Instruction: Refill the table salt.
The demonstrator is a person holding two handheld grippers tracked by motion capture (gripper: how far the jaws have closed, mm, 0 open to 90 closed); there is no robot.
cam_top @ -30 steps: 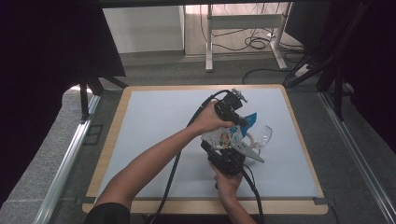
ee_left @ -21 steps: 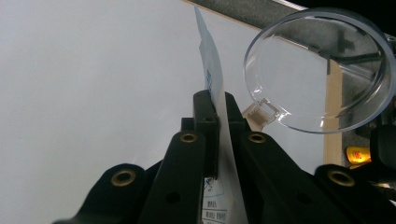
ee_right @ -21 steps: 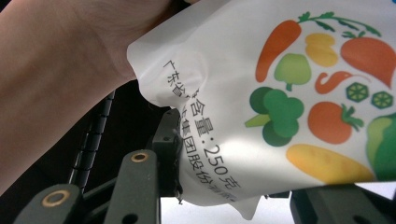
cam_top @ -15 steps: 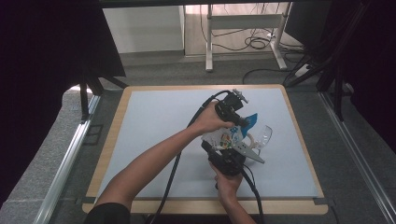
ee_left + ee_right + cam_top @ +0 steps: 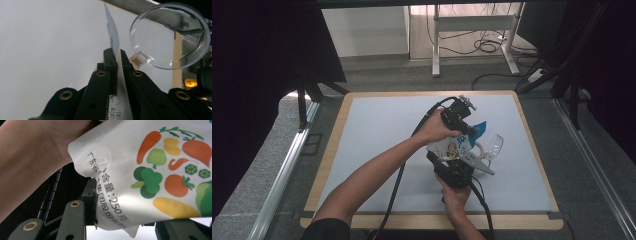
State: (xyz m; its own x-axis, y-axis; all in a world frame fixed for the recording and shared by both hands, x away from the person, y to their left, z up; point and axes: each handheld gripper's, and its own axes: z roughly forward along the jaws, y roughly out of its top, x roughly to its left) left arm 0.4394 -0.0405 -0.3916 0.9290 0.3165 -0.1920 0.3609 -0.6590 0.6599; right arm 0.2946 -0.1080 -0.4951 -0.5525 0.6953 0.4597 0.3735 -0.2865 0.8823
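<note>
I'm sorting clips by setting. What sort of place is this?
Most likely a lab or workshop set up for recording. A bare white-topped table with a wooden rim stands on grey carpet, dark curtains hang at both sides, and loose cables lie on the floor beyond, under a metal desk frame.

Left forearm (image 5: 377,175) crosses diagonally from bottom left, its hand gripping the left tool (image 5: 460,118) above the printed pouch (image 5: 452,146); jaws pinched tight on the pouch's thin top edge. Right hand (image 5: 455,196) sits directly below the pouch, right tool (image 5: 453,170) pointing up, jaws partly closed, clamping its lower body.
</note>
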